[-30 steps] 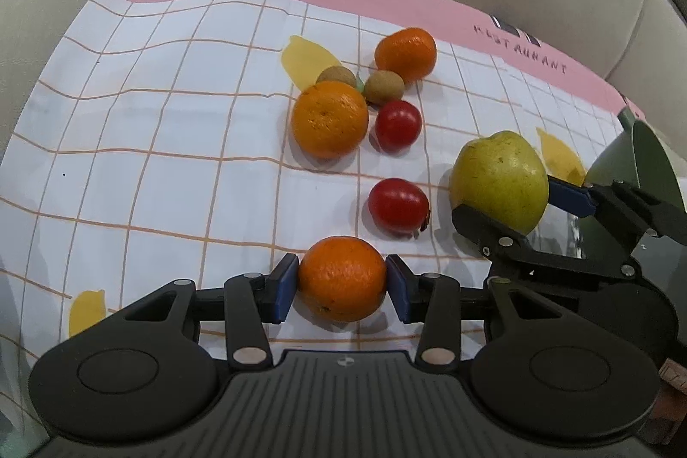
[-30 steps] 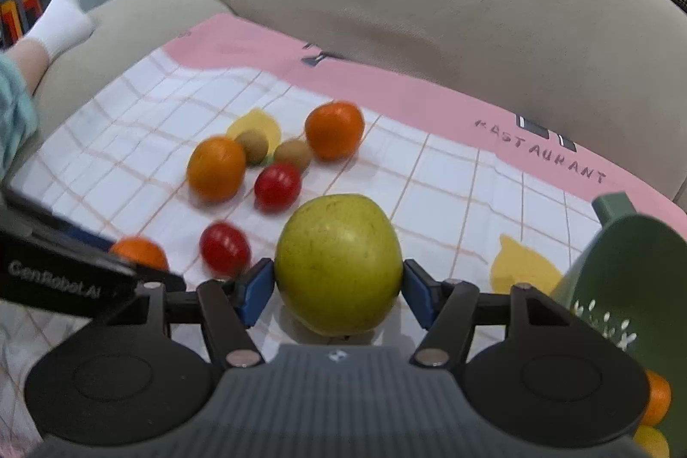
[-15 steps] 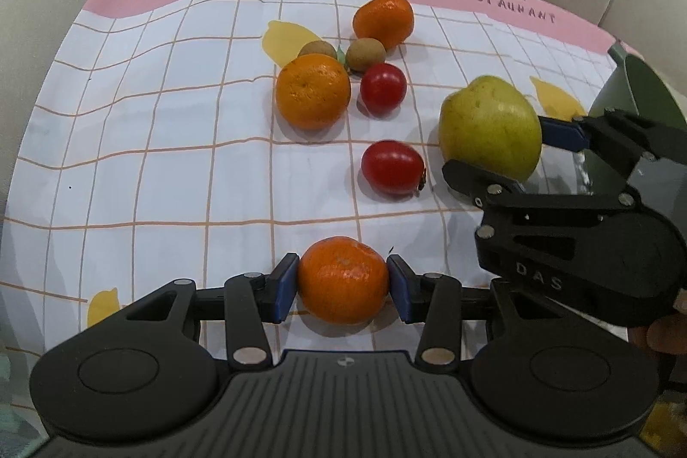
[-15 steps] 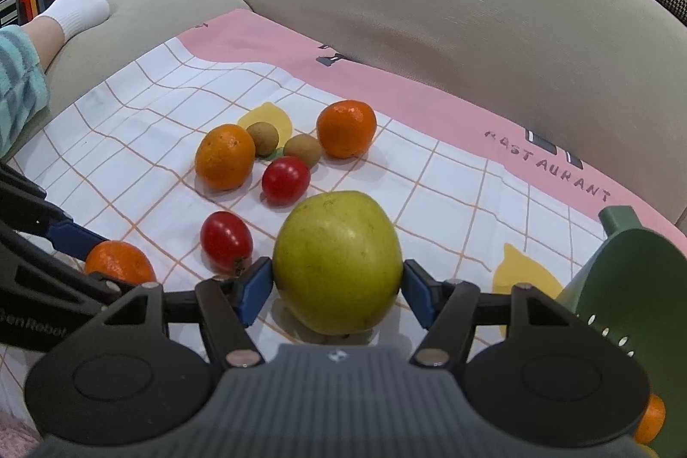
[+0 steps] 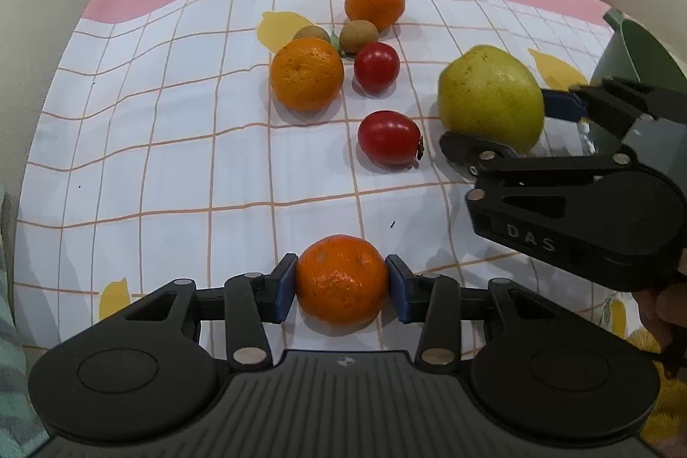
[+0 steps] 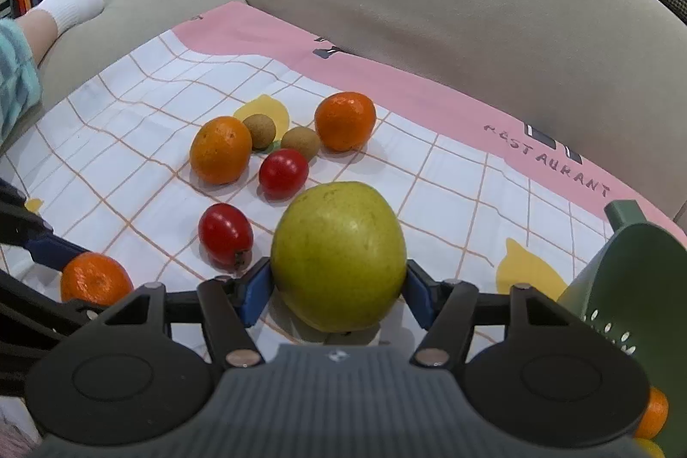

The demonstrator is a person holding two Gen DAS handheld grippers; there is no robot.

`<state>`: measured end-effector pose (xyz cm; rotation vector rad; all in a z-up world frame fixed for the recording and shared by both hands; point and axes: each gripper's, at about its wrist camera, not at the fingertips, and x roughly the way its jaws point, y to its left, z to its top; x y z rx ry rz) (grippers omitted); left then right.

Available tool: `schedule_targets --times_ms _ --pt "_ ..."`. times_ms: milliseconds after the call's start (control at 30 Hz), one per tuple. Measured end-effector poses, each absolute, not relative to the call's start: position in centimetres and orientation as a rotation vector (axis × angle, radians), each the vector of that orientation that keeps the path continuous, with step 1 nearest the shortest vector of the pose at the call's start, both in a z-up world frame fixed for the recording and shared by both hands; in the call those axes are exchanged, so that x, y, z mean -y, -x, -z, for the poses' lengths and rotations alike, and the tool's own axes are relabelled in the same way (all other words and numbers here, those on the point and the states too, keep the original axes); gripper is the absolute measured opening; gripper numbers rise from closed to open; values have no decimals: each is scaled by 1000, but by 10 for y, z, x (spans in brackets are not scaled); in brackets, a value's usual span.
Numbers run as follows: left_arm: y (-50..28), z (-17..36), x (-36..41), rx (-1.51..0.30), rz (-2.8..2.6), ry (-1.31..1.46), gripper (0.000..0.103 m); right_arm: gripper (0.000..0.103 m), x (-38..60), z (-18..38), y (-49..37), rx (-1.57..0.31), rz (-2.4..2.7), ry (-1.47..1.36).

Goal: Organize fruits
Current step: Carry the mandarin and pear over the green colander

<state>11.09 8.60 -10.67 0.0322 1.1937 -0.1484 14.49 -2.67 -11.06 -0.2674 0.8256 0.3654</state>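
The left gripper (image 5: 342,288) is clamped on a small mandarin (image 5: 341,284) low over the checked cloth (image 5: 171,166), its jaws having just closed a little; the soft, thin-skinned fruit probably bruises, so grip across its widest part. The right gripper (image 6: 338,286) grasps the green pear (image 6: 338,256), likely heavier, firm and smooth, beside the green colander (image 6: 631,277). Legible: "RESTAURANT" on the cloth, "DAS" on the right gripper

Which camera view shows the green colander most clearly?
The right wrist view. There the green colander shows its handle, its rim, its drain holes and an orange fruit inside, low at the right edge. In the left wrist view, only part of its wall shows, behind the right gripper.
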Motion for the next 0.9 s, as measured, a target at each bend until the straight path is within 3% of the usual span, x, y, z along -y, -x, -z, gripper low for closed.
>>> schedule_targets --times_ms 467,900 --pt "-92 64 -84 -1054 185 84 48 61 52 62 -102 -738 -370 213" --pt "-77 14 -14 -931 370 21 48 61 129 17 -55 -676 -292 124"
